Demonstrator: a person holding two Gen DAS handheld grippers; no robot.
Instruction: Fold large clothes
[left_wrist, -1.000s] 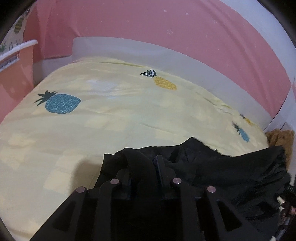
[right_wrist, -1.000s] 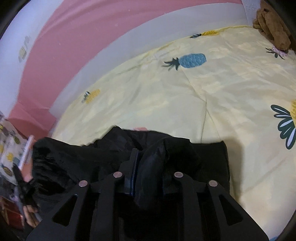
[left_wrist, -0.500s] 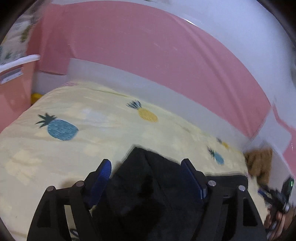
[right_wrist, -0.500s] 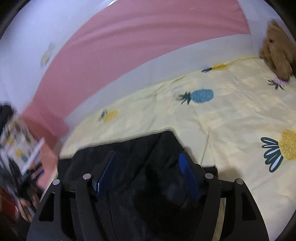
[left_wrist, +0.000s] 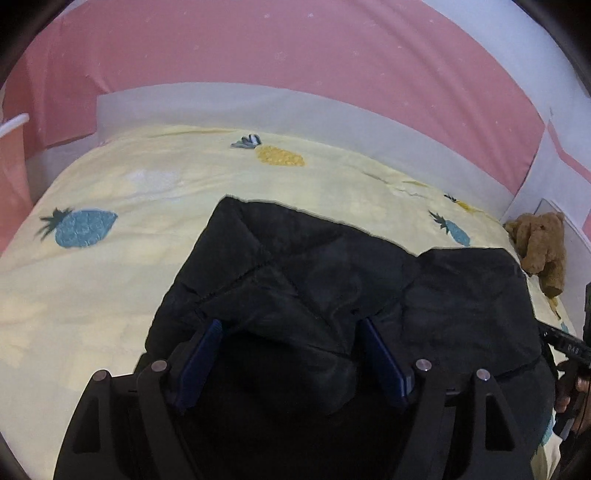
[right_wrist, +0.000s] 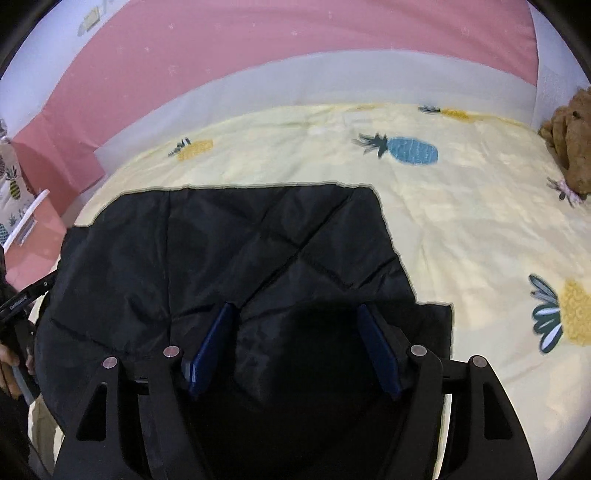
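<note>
Jacket (left_wrist: 332, 280) on pineapple sheet (left_wrist: 110, 295) (teddy (left_wrist: 543, 251) nearby).

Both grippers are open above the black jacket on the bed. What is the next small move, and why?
Probably lower the left gripper to pinch the raised ridge of the black jacket between its open jaws. The right gripper is open too, holding nothing, and the jacket lies spread and wrinkled on the yellow bedsheet, so a fresh grip seems needed before another fold.
</note>
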